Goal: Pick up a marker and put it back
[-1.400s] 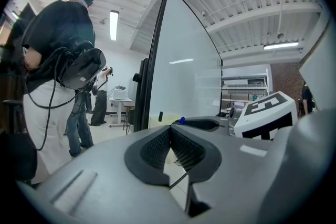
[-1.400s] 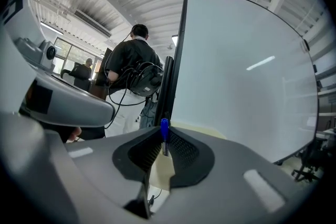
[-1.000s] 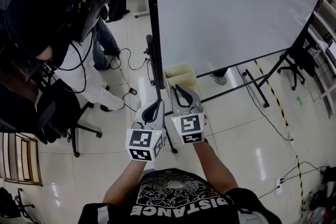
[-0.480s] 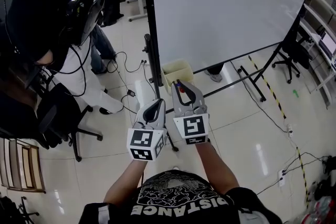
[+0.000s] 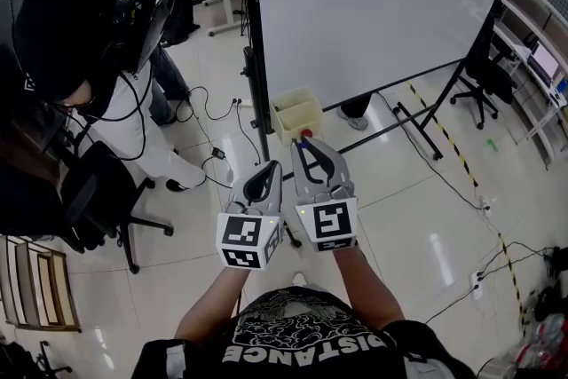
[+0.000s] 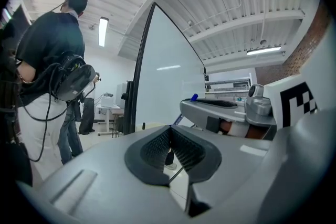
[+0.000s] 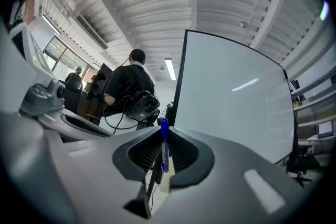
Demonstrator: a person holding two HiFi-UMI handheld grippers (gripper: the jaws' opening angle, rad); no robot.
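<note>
Right tongs point(image 7: 164, 132) on marker point(image 7: 165, 152)

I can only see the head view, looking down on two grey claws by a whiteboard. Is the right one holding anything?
Observer: Yes. The right gripper view shows the right gripper with its jaws shut on a blue marker.
Operator: How does it sit in there?
Observer: It is pinched between the ribbed pads, and its blue cap shows at the jaws' tips.
Operator: And the other claw?
Observer: The left gripper holds nothing; its jaws are pressed together.
</note>
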